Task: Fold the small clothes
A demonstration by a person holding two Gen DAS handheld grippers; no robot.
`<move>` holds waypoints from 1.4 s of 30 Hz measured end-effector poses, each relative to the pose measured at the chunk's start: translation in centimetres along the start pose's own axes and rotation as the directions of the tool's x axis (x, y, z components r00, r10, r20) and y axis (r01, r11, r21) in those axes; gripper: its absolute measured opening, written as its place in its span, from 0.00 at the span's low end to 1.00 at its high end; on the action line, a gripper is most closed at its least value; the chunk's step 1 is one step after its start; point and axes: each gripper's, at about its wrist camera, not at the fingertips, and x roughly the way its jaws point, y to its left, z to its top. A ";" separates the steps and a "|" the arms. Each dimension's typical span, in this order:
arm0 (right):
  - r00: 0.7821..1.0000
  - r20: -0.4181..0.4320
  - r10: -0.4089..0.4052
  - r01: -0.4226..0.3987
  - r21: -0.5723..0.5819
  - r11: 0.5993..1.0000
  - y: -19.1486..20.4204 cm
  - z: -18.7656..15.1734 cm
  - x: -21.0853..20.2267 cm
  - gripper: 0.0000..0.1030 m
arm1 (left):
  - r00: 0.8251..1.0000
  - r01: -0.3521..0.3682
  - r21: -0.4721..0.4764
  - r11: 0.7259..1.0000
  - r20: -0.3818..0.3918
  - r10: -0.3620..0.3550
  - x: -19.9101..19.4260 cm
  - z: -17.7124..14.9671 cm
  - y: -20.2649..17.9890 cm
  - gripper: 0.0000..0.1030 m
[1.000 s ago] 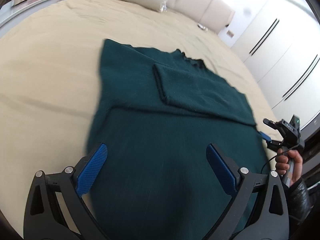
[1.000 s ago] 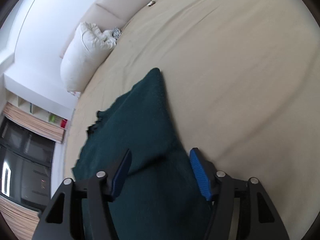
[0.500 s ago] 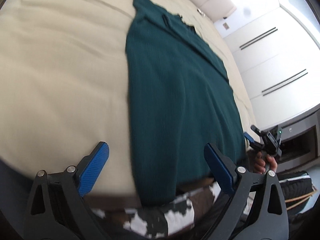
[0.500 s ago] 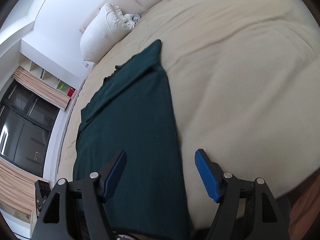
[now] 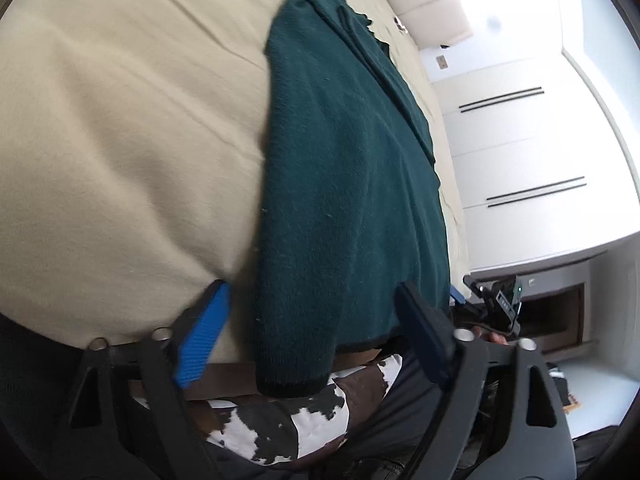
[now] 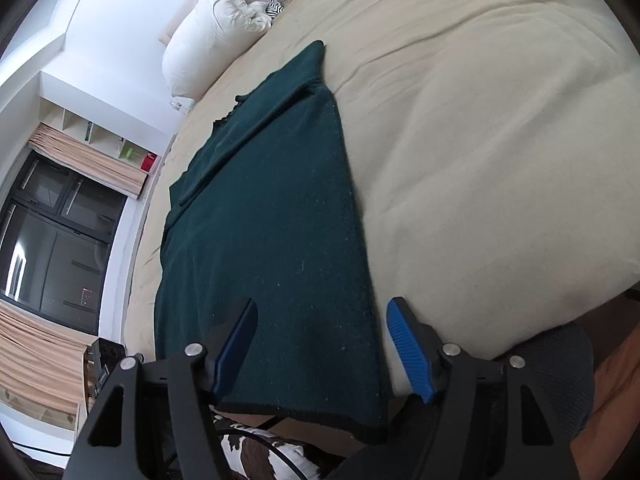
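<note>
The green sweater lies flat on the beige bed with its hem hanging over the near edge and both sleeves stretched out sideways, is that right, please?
Not quite. The green sweater lies flat on the beige bed with its hem over the near edge, but no sleeve stretches out sideways; one lies folded across the chest, as the right wrist view shows.

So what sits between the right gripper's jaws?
In the right wrist view, the near corner of the dark green sweater lies between the right gripper's open jaws, its hem overhanging the bed edge.

Left tool [image 5: 312,332] closing (right tool [image 6: 320,348] open).
</note>
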 end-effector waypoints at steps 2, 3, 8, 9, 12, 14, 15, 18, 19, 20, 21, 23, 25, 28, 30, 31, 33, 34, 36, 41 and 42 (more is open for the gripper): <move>1.000 -0.018 -0.023 0.022 -0.013 1.000 0.2 0.0 -0.1 0.66 | 1.000 -0.026 0.003 1.000 -0.003 0.026 0.0 0.0 0.1 0.53; 0.999 -0.029 -0.031 0.030 -0.019 0.999 0.2 0.0 -0.1 0.66 | 0.999 -0.032 0.004 0.999 -0.007 0.032 0.1 -0.1 0.0 0.44; 0.994 -0.078 -0.077 0.074 -0.034 0.997 0.1 -0.2 -0.7 0.65 | 0.999 -0.031 0.028 0.999 -0.043 0.032 1.2 -0.4 -0.8 0.42; 0.992 -0.090 -0.087 0.084 -0.034 0.996 0.0 -0.4 -0.9 0.65 | 0.998 -0.031 0.031 0.999 -0.051 0.033 1.5 -0.3 -0.8 0.42; 0.988 -0.114 -0.108 0.106 -0.025 0.994 -0.6 -0.6 -1.1 0.65 | 0.998 -0.013 -0.007 1.000 -0.063 0.013 2.0 0.1 -0.2 0.47; 0.985 -0.132 -0.113 0.112 -0.011 0.994 -1.2 -0.8 -1.0 0.64 | 0.998 0.004 -0.025 1.000 -0.064 -0.005 2.1 0.4 -0.1 0.47; 0.984 -0.138 -0.111 0.111 -0.005 0.994 -1.3 -0.8 -0.9 0.64 | 0.998 0.003 -0.019 1.000 -0.066 -0.004 1.9 0.5 -0.2 0.47; 0.981 -0.168 -0.098 0.098 -0.009 0.995 -1.2 -0.9 -0.1 0.64 | 0.997 -0.012 0.028 1.000 -0.075 0.014 1.4 0.2 -0.4 0.40; 0.979 -0.180 -0.093 0.092 -0.011 0.996 -1.1 -0.9 0.2 0.64 | 0.996 -0.011 0.034 0.999 -0.083 0.014 1.5 0.2 -0.5 0.28; 0.977 -0.190 -0.098 0.097 -0.016 0.995 -1.0 -0.8 0.5 0.64 | 0.996 -0.010 0.033 0.999 -0.088 0.013 1.5 0.2 -0.4 0.26; 0.975 -0.195 -0.106 0.103 -0.022 0.994 -0.9 -0.7 0.7 0.64 | 0.996 -0.010 0.032 0.999 -0.093 0.013 1.5 0.2 -0.3 0.24; 0.973 -0.202 -0.107 0.105 -0.021 0.994 -1.0 -0.4 1.0 0.62 | 0.995 -0.012 0.033 0.999 -0.098 0.016 1.6 0.1 -0.2 0.16; 0.970 -0.213 -0.113 0.111 -0.019 0.994 -1.2 -0.2 1.1 0.57 | 0.994 -0.014 0.039 0.999 -0.104 0.018 1.6 0.1 -0.2 0.14; 0.961 -0.245 -0.126 0.120 -0.040 0.992 -1.2 -0.2 1.3 0.44 | 0.994 -0.011 0.054 0.998 -0.110 0.017 1.4 0.1 -0.3 0.11; 0.956 -0.264 -0.129 0.121 -0.046 0.992 -1.3 -0.1 1.4 0.38 | 0.994 -0.011 0.060 0.998 -0.111 0.017 1.2 0.0 -0.3 0.09; 0.953 -0.276 -0.122 0.113 -0.051 0.992 -1.3 -0.2 1.4 0.33 | 0.994 -0.008 0.063 0.998 -0.111 0.015 1.1 0.0 -0.3 0.09; 0.947 -0.305 -0.101 0.088 -0.059 0.994 -1.2 -0.3 1.8 0.17 | 0.994 -0.004 0.075 0.997 -0.106 0.012 0.7 -0.1 -0.5 0.09; 0.945 -0.311 -0.097 0.082 -0.063 0.995 -1.1 -0.5 1.9 0.11 | 0.994 0.000 0.082 0.997 -0.105 0.008 0.5 -0.2 -0.7 0.09; 0.946 -0.311 -0.089 0.072 -0.067 0.995 -1.0 -0.9 1.9 0.10 | 0.995 0.004 0.092 0.996 -0.103 0.006 0.2 -0.1 -1.0 0.08; 0.969 -0.248 -0.026 0.013 -0.055 0.998 -0.6 -1.1 0.6 0.08 | 0.995 0.044 0.113 0.993 -0.091 -0.034 -0.8 0.1 -1.9 0.08; 0.974 -0.228 -0.009 -0.005 -0.057 0.998 -0.2 -1.2 0.2 0.08 | 0.995 0.071 0.116 0.991 -0.077 -0.063 -1.2 0.3 -2.2 0.08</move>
